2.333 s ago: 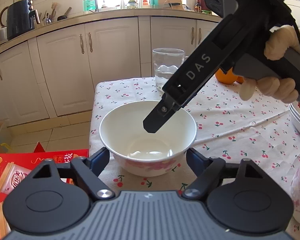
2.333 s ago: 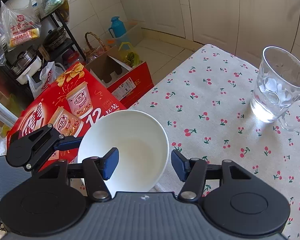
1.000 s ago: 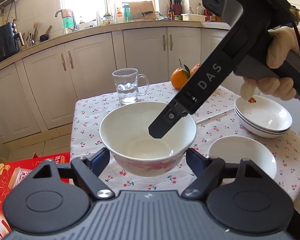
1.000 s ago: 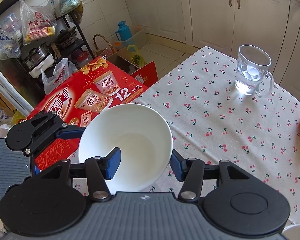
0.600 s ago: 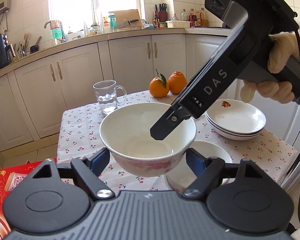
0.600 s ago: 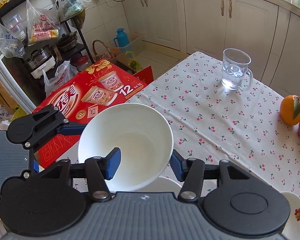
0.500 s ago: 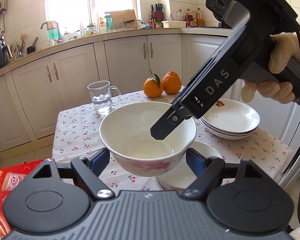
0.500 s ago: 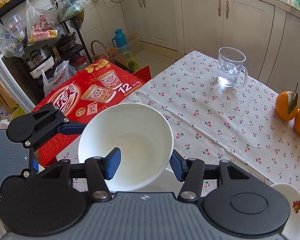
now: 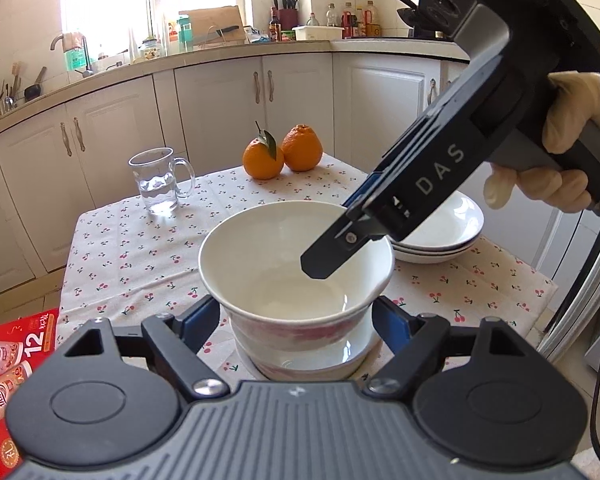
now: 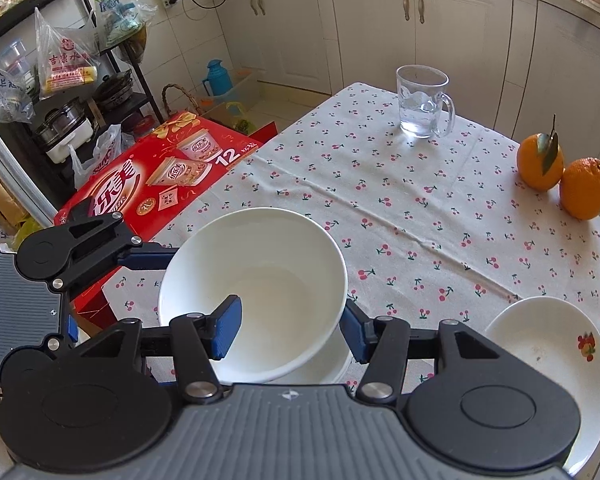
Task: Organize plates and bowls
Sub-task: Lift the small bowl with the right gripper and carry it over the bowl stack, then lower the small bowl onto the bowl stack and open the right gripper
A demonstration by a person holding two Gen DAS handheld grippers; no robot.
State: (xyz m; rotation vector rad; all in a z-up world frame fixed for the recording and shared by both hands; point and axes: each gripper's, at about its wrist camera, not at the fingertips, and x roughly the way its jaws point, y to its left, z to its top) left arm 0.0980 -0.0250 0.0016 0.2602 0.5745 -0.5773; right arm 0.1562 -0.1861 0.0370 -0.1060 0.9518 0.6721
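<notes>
A white bowl (image 9: 296,264) with a pink pattern hangs just above a second white bowl (image 9: 312,362) on the cherry-print table (image 10: 420,220). My left gripper (image 9: 296,320) clasps its lower wall from both sides, blue pads against it. My right gripper (image 9: 340,236) comes in from the upper right, held by a gloved hand (image 9: 564,152). In the right wrist view the right gripper (image 10: 290,332) is shut on the near rim of the held bowl (image 10: 260,264), one pad inside, one outside. The lower bowl (image 10: 324,368) peeks out beneath. The left gripper's finger (image 10: 148,258) touches the held bowl's left side.
Stacked white plates (image 9: 448,236) (image 10: 548,360) lie just right of the bowls. A glass mug of water (image 10: 420,100) stands at the far side and two oranges (image 10: 560,172) at the far right corner. A red carton (image 10: 152,176) sits on the floor left of the table.
Both grippers have carried the bowl across the table, from the side by the red carton towards the plates. It now hangs over the second bowl. Neither grip has changed.
</notes>
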